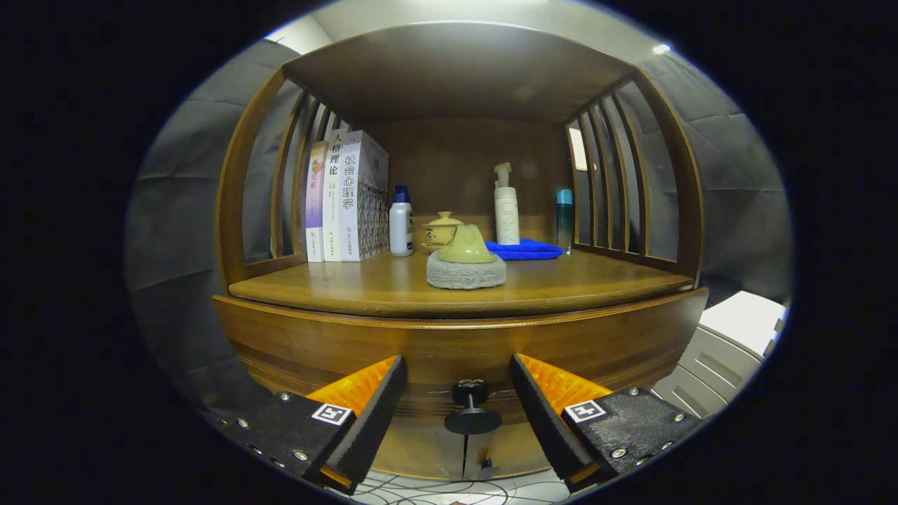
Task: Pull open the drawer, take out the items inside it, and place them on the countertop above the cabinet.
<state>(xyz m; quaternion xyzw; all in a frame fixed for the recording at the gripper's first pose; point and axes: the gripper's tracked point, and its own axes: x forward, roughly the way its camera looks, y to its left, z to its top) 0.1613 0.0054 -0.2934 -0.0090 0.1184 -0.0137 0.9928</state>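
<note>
Between your gripper's (457, 410) two spread fingers stood the small dark round drawer knob (472, 407), untouched by either finger; the fingers were held wide apart and gripped nothing. That knob was mounted on the curved brown wooden drawer front (456, 351) of the cabinet, and you faced the drawer in its closed position, so its contents could not be seen.

Above the drawer lay the brown wooden countertop (575, 284), enclosed by a slatted wooden hutch. Near its front edge sat a round grey felt coaster (466, 273) carrying an upturned olive-green ceramic cup (467, 245). Just behind it stood a squat yellowish lidded teapot (440, 231). To the left stood a white plastic bottle with a blue cap (400, 222) and three upright books (345, 196). To the right lay a folded blue cloth (525, 249), with a white pump bottle (506, 207) behind it and a slim teal bottle (564, 219) beside the slats.
</note>
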